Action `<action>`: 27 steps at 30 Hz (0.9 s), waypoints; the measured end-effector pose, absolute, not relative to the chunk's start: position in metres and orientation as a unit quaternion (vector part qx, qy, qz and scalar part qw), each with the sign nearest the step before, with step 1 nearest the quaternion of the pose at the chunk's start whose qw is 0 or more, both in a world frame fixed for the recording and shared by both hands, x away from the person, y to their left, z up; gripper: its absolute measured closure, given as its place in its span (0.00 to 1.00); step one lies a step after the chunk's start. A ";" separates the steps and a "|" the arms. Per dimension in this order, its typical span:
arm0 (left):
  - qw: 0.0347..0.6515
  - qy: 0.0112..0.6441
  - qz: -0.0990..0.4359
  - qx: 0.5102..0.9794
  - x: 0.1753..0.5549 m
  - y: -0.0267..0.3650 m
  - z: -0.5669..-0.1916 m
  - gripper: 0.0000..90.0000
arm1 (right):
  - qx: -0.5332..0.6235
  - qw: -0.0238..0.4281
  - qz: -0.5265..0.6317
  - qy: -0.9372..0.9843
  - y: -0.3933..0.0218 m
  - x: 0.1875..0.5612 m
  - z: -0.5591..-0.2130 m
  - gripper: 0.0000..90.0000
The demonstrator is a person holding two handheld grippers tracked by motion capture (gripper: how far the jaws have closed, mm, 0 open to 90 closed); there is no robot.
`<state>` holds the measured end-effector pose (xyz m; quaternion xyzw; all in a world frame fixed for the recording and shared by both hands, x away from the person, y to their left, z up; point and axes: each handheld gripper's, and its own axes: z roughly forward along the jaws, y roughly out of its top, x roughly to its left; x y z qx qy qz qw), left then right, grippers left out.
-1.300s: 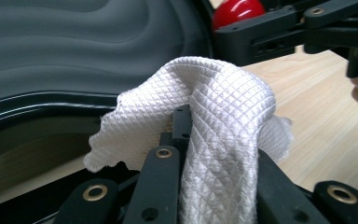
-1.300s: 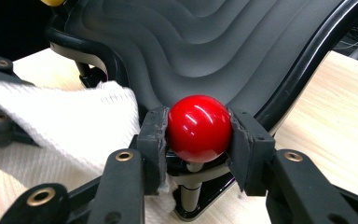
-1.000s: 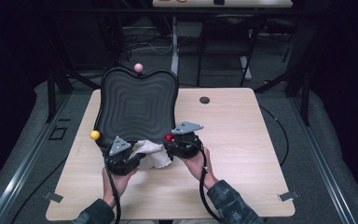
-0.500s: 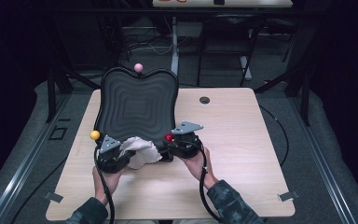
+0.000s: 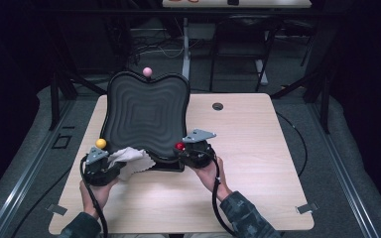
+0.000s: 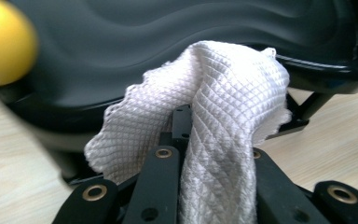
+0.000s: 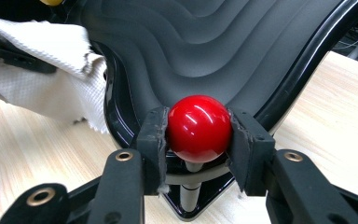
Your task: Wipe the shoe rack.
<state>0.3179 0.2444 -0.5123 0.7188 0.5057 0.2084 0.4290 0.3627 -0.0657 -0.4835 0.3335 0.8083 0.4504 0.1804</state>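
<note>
Wiping the tray, near-left corner

Left gripper (image 5: 100, 166), clamped tight on the cloth (image 6: 214, 116), had slid leftward along the tray's (image 5: 146, 116) near edge since a second earlier, ending beside the yellow knob (image 5: 101, 144). Right gripper (image 7: 198, 128) stayed closed on the red knob (image 7: 198, 127), steadying the tray. Likely the lower-left corner was being wiped.

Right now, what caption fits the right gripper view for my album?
Right tongs squeeze the red ball on the wavy black tray, white cloth alongside.
</note>
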 end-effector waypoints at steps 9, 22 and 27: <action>0.420 0.531 0.216 0.703 0.306 0.277 -0.510 0.93 | 0.334 0.184 0.448 0.809 -0.065 0.362 -0.483 0.67; 0.371 0.579 0.236 0.687 0.305 0.304 -0.518 0.94 | 0.342 0.187 0.443 0.807 -0.071 0.366 -0.483 0.67; 0.361 0.589 0.245 0.680 0.308 0.311 -0.521 0.94 | 0.349 0.192 0.436 0.807 -0.075 0.367 -0.482 0.67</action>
